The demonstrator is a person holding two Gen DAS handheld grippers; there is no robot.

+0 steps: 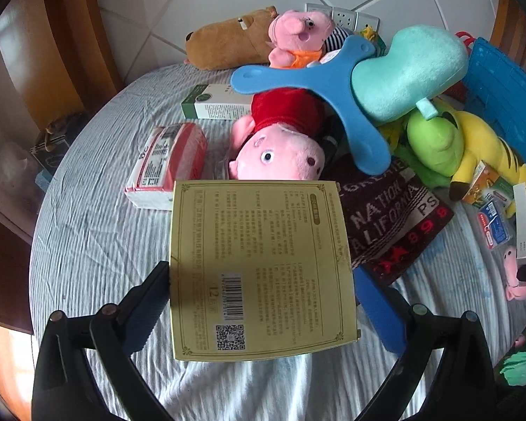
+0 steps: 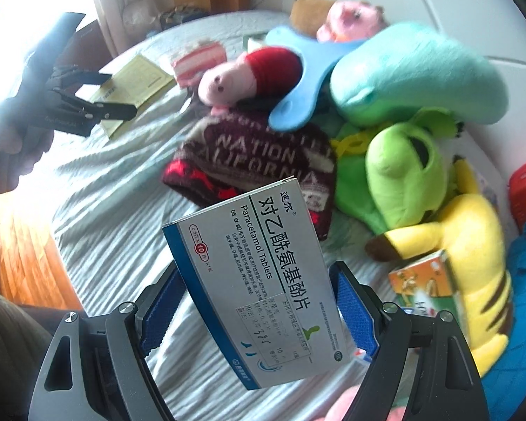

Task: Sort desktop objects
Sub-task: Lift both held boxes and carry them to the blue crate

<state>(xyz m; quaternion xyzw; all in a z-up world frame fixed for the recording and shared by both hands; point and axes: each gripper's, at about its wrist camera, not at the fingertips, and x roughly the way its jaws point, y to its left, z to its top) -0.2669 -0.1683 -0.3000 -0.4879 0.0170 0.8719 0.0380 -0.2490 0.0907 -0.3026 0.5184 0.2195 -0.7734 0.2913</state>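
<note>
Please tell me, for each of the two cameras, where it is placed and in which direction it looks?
Left wrist: on the left gripper, looking steeply down along its fingers at the yellow box it grips; only black fingers show.
Right wrist: on the right gripper, looking steeply down at the gripped paracetamol box; the left gripper and a hand also show.
Shared: yellow box, pink pig toy, dark knitted hat, striped cloth.

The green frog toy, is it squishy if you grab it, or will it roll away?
The green frog toy looks like soft plush, so it would probably squash and flop when grabbed. It likely weighs little for its bulk. Wedged among the yellow striped toy and the teal plush, it seems unlikely to roll.
</note>
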